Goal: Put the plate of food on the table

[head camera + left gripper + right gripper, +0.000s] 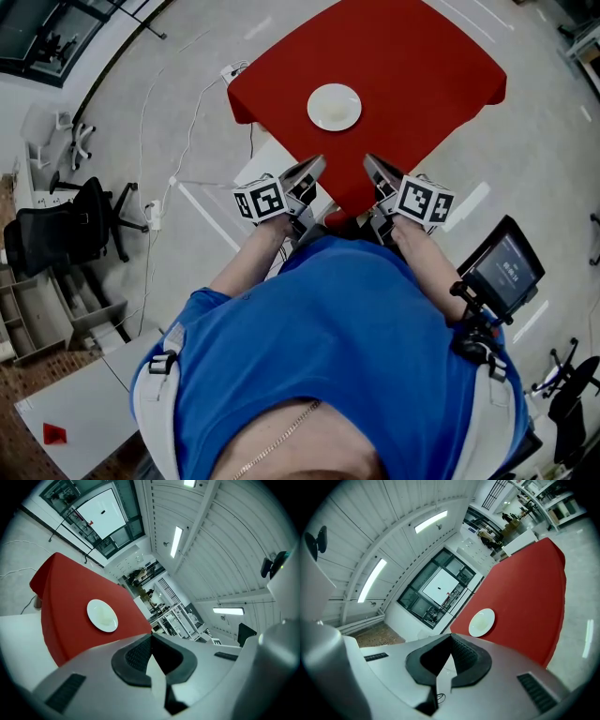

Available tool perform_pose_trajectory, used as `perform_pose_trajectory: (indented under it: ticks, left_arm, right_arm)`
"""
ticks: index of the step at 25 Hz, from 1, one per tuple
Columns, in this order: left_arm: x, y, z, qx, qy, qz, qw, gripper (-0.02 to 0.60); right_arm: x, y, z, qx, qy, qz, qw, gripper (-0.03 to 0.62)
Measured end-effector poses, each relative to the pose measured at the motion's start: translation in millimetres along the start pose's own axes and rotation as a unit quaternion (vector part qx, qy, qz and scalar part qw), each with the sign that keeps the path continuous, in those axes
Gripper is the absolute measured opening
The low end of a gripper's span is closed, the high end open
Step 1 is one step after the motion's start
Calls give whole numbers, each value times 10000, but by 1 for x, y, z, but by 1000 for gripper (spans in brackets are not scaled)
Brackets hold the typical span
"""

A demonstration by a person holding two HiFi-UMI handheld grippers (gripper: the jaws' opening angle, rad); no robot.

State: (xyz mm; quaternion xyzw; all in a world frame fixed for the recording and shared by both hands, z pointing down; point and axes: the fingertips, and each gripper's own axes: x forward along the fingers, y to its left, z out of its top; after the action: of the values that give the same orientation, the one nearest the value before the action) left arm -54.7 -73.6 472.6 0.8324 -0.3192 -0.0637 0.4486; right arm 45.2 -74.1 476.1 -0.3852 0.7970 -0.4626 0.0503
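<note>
The left hand-held gripper (312, 167) is held just in front of the blue shirt (328, 347), and in the left gripper view its jaws are seen pressed together with nothing between them. The right hand-held gripper (373, 166) is carried just beside it, apart from it. Its jaws are likewise seen closed and empty in the right gripper view. The marker cube (260, 200) of the left one and the marker cube (427, 200) of the right one are turned upward toward the head view.

The plate (334, 107) is found ahead of both closed tips, well apart from them, resting flat on the red worktop (422, 56). It lies roughly midway between the lines of the two grippers. Something pale is seen on the plate, but what it is cannot be made out. The near corner of the worktop is reached just beyond the jaw tips.

A black office chair (80, 225) is seen far out to the left of the left gripper, and a dark screen (506, 264) near the right one, at its outer side.
</note>
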Motion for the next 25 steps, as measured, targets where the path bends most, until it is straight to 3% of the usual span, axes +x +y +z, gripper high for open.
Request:
perform_pose_trajectory:
  ticks: [15,25]
  left_arm:
    - [6,-1,5,30,-3,-53,10000,8]
    - [4,-3,-2,-152,-29,-3,9999,8]
  right_arm:
    - [2,3,3,-198,-39,-2,9998,2]
    - [-3,3,0,-208,27,-77,9997,2]
